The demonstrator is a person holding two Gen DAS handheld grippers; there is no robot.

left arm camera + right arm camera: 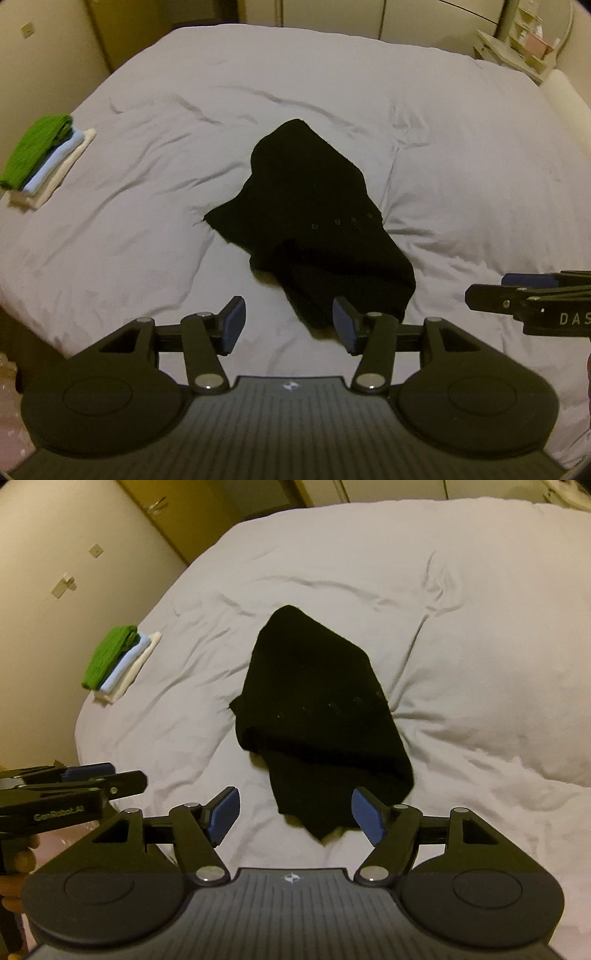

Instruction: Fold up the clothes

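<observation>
A black garment (314,221) lies crumpled in the middle of a bed covered by a pale duvet (332,92). Its near tip points toward me. My left gripper (288,325) hovers open over the bed's front part, and the garment's tip lies just beside its right blue pad (343,328). In the right wrist view the same black garment (317,716) reaches down between the blue pads of my right gripper (295,816), which stands open above it without pressing on it. Each gripper shows at the edge of the other's view.
A folded stack of green, light blue and white clothes (40,158) sits at the bed's left edge, also seen as the stack (118,661). Wardrobe doors stand behind the bed. A shelf unit (517,48) is at the far right. A person's hand (18,853) holds the left gripper.
</observation>
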